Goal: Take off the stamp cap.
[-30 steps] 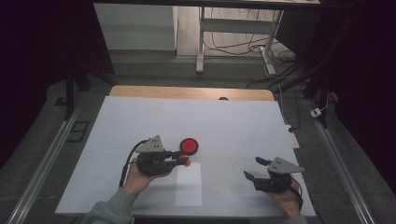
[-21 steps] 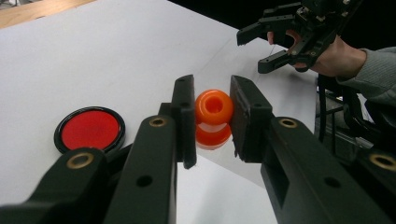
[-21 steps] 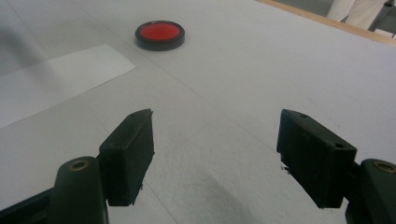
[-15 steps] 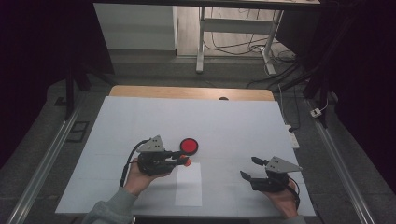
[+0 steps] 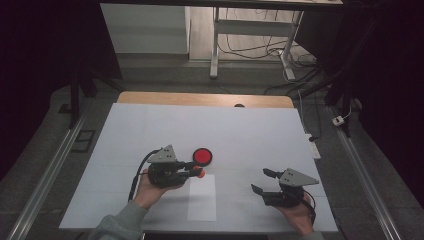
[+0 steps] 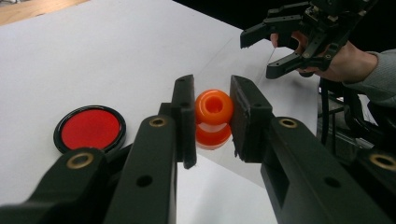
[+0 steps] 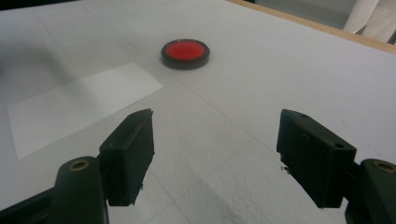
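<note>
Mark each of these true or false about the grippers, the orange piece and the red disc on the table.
1. The left gripper is shut on the orange piece. True.
2. The right gripper holds the red disc. False: its jaws stand wide apart with nothing between them, and the disc lies flat on the white table.
3. The red disc has a black rim. True.
4. The orange piece lies on the pale rectangle. False: it sits between the left gripper's jaws.
</note>
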A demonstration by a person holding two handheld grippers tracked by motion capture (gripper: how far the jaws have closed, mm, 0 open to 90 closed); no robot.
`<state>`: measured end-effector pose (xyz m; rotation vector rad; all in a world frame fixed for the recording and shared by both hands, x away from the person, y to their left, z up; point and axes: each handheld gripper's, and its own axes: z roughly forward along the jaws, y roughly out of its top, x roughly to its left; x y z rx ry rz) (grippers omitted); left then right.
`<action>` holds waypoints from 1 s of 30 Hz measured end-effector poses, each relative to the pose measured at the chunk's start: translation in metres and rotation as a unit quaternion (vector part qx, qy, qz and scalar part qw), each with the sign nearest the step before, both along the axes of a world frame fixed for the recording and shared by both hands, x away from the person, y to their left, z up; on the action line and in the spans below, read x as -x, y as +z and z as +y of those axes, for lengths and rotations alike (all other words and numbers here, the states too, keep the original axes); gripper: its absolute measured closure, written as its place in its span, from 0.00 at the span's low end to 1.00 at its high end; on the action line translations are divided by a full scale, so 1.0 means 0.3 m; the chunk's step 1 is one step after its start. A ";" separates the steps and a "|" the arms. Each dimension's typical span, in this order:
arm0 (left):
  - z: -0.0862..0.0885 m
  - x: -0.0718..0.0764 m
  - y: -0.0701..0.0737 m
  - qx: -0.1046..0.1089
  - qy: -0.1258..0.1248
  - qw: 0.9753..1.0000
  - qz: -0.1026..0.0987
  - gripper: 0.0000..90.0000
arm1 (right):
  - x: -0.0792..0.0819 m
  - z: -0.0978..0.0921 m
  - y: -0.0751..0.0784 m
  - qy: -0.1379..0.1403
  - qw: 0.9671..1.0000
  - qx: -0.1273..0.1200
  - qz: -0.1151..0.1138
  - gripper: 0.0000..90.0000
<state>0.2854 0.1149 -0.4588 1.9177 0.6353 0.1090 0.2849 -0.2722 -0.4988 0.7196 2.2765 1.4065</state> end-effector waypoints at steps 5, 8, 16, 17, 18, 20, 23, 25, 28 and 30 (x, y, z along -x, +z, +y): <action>-0.003 -0.001 -0.006 0.000 -0.002 1.000 0.004 0.80 | -0.004 0.041 0.030 0.007 1.000 0.011 -0.007 0.30; 0.000 -0.003 -0.007 0.003 0.000 1.000 0.005 0.80 | -0.002 0.065 0.043 0.015 1.000 0.019 -0.007 0.30; 0.003 -0.003 -0.003 0.007 0.002 1.000 0.004 0.80 | -0.012 0.147 0.131 0.038 0.999 0.014 -0.017 0.31; 0.004 -0.003 -0.002 0.007 0.002 1.000 0.004 0.80 | -0.012 0.147 0.131 0.038 0.999 0.014 -0.017 0.31; 0.004 -0.003 -0.003 0.007 0.003 1.000 0.004 0.80 | -0.012 0.159 0.142 0.041 0.999 0.015 -0.020 0.31; 0.004 -0.002 -0.002 0.007 0.002 1.000 0.004 0.80 | -0.014 0.181 0.153 0.047 0.999 0.012 -0.023 0.31; 0.002 -0.003 -0.003 0.006 0.000 1.000 0.003 0.80 | -0.016 0.211 0.145 0.055 0.998 0.007 -0.020 0.32; 0.002 -0.002 -0.003 0.004 -0.001 1.000 0.003 0.80 | -0.017 0.225 0.130 0.060 0.998 0.004 -0.019 0.33; 0.003 -0.002 -0.002 0.006 0.000 1.000 0.002 0.80 | -0.031 0.246 0.105 0.073 0.997 0.018 -0.012 0.33; 0.002 -0.003 -0.003 0.006 0.000 1.000 0.002 0.80 | -0.034 0.247 0.103 0.077 0.997 0.013 -0.009 0.33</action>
